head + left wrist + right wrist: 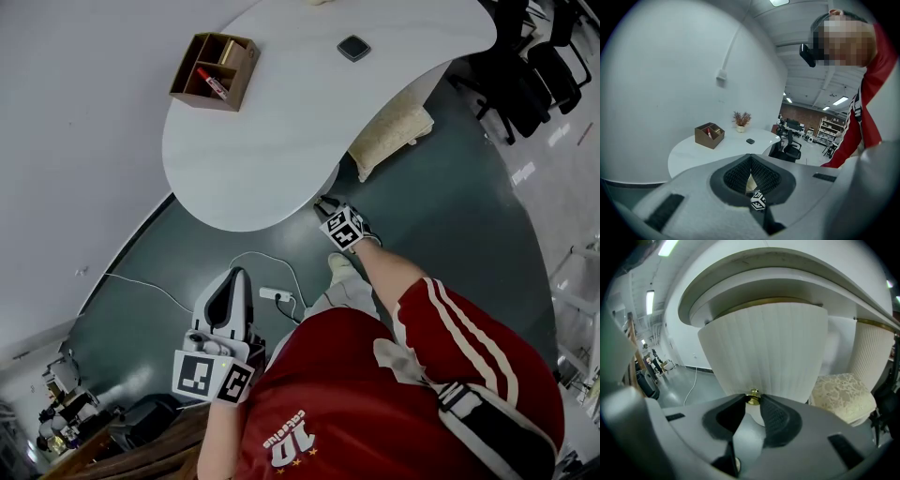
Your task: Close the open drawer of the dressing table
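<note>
Head view: finds the right gripper [325, 202] under the front edge of the dressing table [281, 141], the left gripper [236, 274] well apart from it.

Left gripper view: shows jaws together at the tips, nothing between.

Right gripper view: shows jaws partly apart, pinched on the brass knob [753, 397] of the ribbed drawer [764, 348], just beneath the table's edge. Looks like the closing push in hand; next calls for a straight shove until flush.

open-plan office or lab: swivel chairs [525, 70], storage shelves [828, 132], ceiling strip lights [840, 101].
</note>
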`<state>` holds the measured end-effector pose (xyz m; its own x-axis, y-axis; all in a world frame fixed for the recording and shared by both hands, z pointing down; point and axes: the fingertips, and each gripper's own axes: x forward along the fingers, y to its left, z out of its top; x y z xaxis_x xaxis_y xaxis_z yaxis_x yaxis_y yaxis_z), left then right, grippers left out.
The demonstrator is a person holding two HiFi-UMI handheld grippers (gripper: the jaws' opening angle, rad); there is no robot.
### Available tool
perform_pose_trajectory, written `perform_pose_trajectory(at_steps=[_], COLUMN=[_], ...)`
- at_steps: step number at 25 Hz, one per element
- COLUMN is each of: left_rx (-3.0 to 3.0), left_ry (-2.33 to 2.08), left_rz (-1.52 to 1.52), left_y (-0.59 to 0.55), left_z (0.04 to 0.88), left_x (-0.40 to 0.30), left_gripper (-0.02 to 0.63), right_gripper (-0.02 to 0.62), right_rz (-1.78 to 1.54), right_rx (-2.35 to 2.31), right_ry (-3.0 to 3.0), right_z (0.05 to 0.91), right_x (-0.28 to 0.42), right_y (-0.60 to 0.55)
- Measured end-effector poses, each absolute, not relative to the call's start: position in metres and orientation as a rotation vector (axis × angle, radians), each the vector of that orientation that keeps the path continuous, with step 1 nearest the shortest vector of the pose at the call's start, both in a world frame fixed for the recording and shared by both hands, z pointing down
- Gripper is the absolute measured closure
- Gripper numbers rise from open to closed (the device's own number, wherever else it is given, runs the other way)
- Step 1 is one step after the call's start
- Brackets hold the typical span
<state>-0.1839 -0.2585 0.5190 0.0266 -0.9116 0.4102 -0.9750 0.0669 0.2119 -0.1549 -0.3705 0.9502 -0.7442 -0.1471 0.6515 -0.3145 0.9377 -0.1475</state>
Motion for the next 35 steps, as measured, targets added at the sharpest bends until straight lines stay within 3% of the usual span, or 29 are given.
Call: perform_pose_trajectory(at_steps=[22,35], left_rx=[1.777,1.893], left_ry=[-1.975,-1.909], left_rz=[0.24,0.179], left_y=[-0.258,-0.263], left_z=[0.527,0.53], left_x=[-0.208,-0.2], left_gripper=[0.604,0.604], right_gripper=[0.486,0.492], right_rz=[0.293,0.417], right_rx=[0.328,0.499], right_ry=[-2.447,-2.412], right_z=[0.951,0.931], right_x=[-0.211,-0.158], right_y=[-0.406,-0.391])
